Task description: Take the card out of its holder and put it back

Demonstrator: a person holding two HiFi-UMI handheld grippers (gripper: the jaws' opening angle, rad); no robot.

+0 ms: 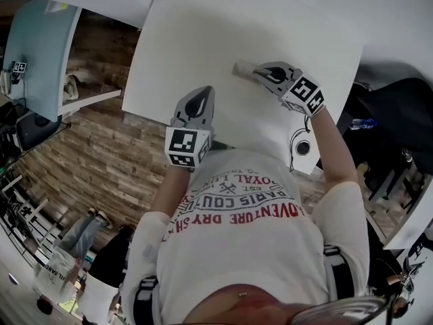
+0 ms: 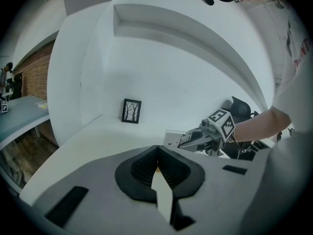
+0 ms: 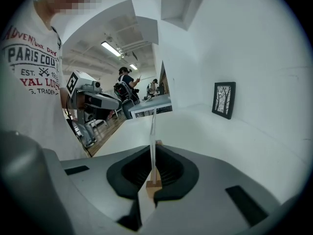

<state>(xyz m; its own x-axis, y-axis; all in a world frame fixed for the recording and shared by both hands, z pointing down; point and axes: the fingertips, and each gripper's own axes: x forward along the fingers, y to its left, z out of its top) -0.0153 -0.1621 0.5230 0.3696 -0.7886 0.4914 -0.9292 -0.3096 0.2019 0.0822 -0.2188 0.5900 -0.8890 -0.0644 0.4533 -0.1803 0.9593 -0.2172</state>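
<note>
A thin white card (image 3: 152, 131) stands edge-on between the pads of my right gripper (image 3: 153, 153), which is shut on it. Light wood of the holder (image 3: 153, 184) shows at the card's foot, inside the jaws. In the head view the right gripper (image 1: 259, 73) is low over the white table (image 1: 203, 39) with the card (image 1: 242, 68) sticking out to the left. The left gripper view shows the card (image 2: 172, 138) as a pale rectangle. My left gripper (image 1: 205, 92) hangs near the table's front edge, shut with nothing in it (image 2: 157, 153), well apart from the card.
A small black-framed picture (image 2: 131, 111) leans against the white wall at the back of the table. A cable hole (image 1: 302, 147) sits near the front right corner. Wood floor (image 1: 88, 154) lies to the left, a black chair (image 1: 399, 114) to the right.
</note>
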